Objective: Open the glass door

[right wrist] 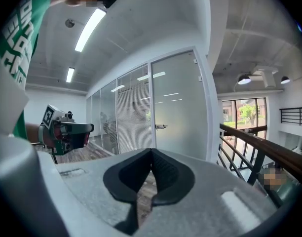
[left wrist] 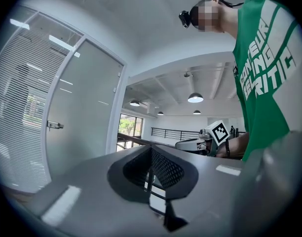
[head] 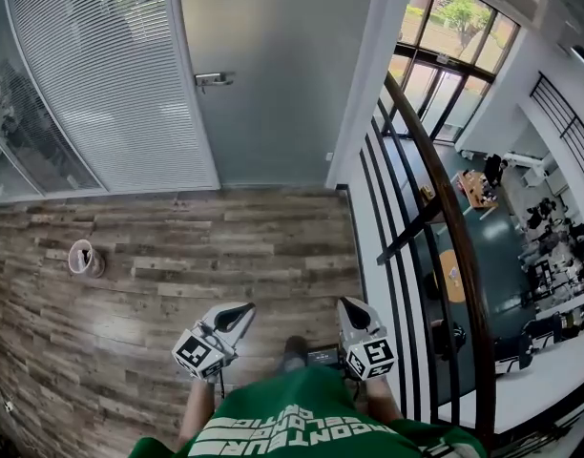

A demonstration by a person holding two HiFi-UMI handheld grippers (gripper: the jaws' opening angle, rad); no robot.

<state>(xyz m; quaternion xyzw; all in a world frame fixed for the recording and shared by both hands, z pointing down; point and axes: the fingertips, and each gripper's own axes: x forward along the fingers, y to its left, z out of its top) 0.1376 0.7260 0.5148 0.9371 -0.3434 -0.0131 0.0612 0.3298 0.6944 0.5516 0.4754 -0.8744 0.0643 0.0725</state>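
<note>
Head view first, the trainee said: how did the two tools stand?
Coach: The left gripper [head: 242, 311] was clenched on nothing, jaws pressed together. The right gripper [head: 352, 305] beside it was the same, closed and empty. Both sat low, near the person's body.
Trainee: And the glass door [head: 273, 74]?
Coach: Well ahead of both tools, closed and untouched. Its handle [head: 213, 80] lay ahead of the left gripper and a shade to its left. I judged the approach to be the step in hand: come in level and part the jaws before arriving. Then close across the lever's bar rather than its tip, since thin smooth metal would likely slip.
Trainee: What were the surfaces like, left to right?
Coach: Ahead-left of the left gripper, a small round pot [head: 85, 258] stood on a floor [head: 177, 246] of rough-grained planks. Beyond it was a blind partition [head: 101, 74] of fine horizontal slats behind glass. Then came the door, a pale flat pane that looked frosted, in a white frame, with that slim metal lever. To the right of the right gripper ran a railing [head: 454, 219] of dark straight bars under a rounded wooden rail, worth steering clear of
</note>
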